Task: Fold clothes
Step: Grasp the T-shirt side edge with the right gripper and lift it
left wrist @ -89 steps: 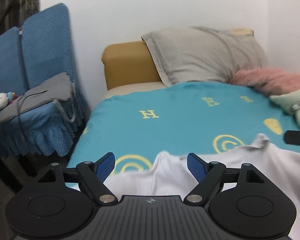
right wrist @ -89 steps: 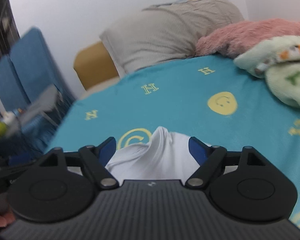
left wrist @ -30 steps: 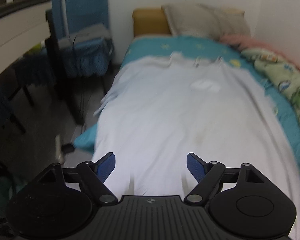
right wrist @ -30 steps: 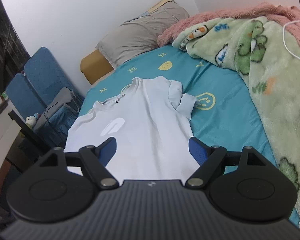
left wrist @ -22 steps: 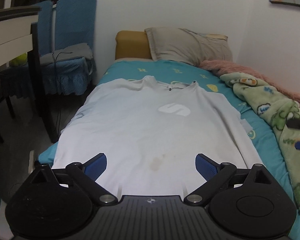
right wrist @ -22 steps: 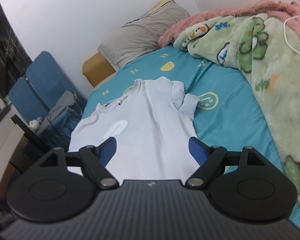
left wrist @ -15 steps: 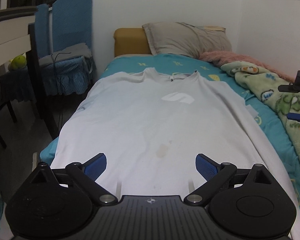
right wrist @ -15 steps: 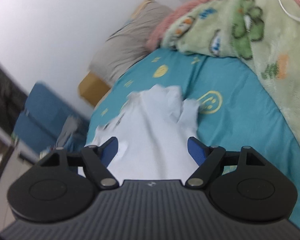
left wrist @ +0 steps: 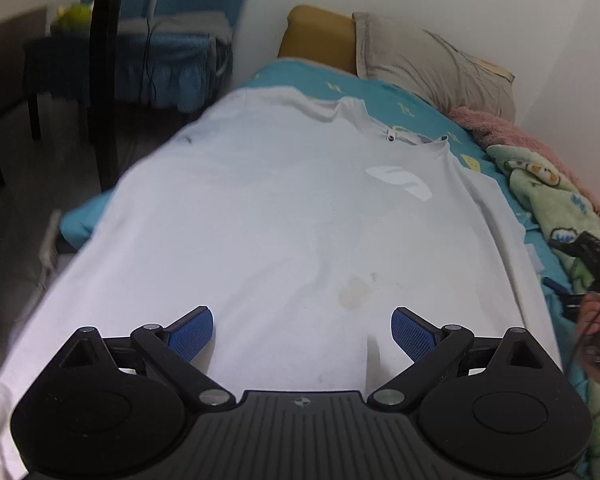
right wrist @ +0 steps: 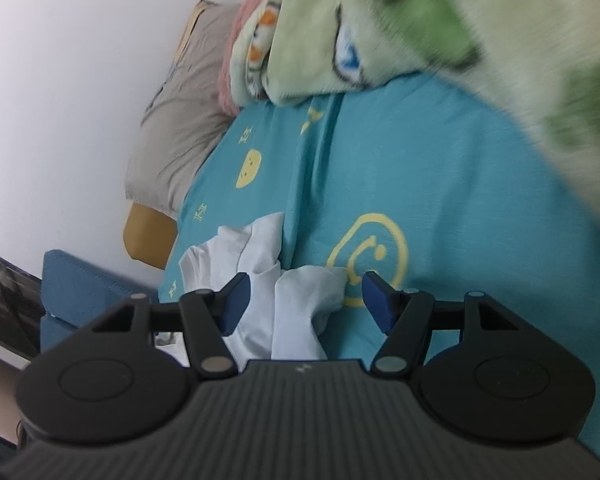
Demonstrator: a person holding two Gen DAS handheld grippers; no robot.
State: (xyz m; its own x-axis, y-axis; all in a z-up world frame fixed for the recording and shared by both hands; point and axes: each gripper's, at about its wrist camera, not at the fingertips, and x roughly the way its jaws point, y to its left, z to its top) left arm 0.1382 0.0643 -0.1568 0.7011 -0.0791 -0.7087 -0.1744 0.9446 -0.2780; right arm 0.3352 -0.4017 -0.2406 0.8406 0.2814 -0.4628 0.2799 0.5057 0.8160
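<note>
Across the bed (left wrist: 412,96) lay a white shirt (left wrist: 284,216). Left gripper (left wrist: 302,332) hovered over its hem, jaws wide open. Right gripper (right wrist: 303,300) was closing around its sleeve (right wrist: 308,300), not yet pinching.

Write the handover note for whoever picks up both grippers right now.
Left gripper: open, nothing between the pads, over the hem end of the white T-shirt.
Right gripper: jaws closing around the bunched sleeve; pads not yet on the cloth.
The shirt lies flat, front up, collar toward the grey pillow, on the teal bed sheet. The green blanket is heaped along the wall side.
Done: shirt spread out. No fold made yet.
Left: probably take the sleeve, fold it in, then fold the body.
</note>
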